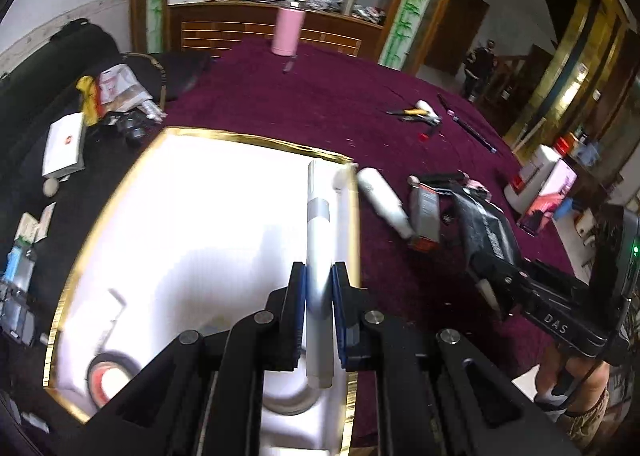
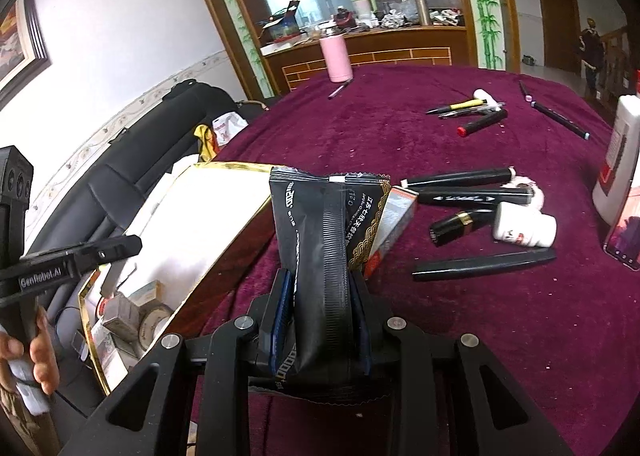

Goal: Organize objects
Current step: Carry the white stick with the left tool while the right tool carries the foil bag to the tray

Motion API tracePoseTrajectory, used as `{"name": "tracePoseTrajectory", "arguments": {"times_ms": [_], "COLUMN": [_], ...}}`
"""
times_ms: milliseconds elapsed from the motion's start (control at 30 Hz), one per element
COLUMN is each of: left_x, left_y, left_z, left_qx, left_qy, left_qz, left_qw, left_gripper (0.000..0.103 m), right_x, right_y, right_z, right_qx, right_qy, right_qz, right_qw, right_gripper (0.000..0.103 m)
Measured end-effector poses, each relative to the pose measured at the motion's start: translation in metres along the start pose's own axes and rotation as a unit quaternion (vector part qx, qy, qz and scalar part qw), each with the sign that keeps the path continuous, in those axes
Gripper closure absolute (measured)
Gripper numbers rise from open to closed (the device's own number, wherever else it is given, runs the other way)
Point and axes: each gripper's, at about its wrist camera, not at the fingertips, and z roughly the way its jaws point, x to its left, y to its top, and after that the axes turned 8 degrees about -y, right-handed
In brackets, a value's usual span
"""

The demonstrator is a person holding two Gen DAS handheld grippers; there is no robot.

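My left gripper (image 1: 319, 270) is shut on a white and silver marker pen (image 1: 318, 216), which hangs over the right side of a white box with a gold rim (image 1: 256, 138). A roll of tape (image 1: 106, 376) lies in the box's near corner. My right gripper (image 2: 322, 276) is shut on a black snack packet (image 2: 320, 216), held upright above the purple tablecloth just right of the box (image 2: 224, 168). In the right wrist view, the left gripper (image 2: 120, 246) reaches over the box from the left. In the left wrist view, the packet (image 1: 480, 220) shows at the right.
On the cloth lie a white bottle (image 1: 384, 200), a red and grey carton (image 2: 394, 224), several black pens (image 2: 460, 178), a lipstick (image 2: 460, 224) and a small white pill bottle (image 2: 524, 228). A pink flask (image 2: 338, 58) stands far back. A black sofa (image 2: 140, 160) with clutter lies left.
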Motion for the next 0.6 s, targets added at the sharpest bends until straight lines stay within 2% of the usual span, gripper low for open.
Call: {"name": "tracePoseTrajectory", "arguments": {"times_ms": [167,333,600], "left_x": [0.028,0.052,0.087], "left_y": [0.0,-0.001,-0.011], "left_z": [-0.016,-0.024,-0.001], "left_qx": [-0.006,0.001,0.038], "left_qy": [0.034,0.051,0.075], "left_qz": [-0.018,-0.031,-0.047], "left_qw": [0.9992,0.9982,0.9954], "left_gripper": [0.091,0.091,0.091], "right_x": [0.004,0.003,0.007], "right_y": [-0.003,-0.002,-0.003], "right_z": [0.005,0.004,0.006], "right_qx": [0.007,0.005,0.008], "right_qy": [0.007,0.008,0.01], "right_qz": [-0.003,-0.001,-0.004], "right_qw": [1.0,1.0,1.0], "right_gripper": [0.073,0.073,0.073]}}
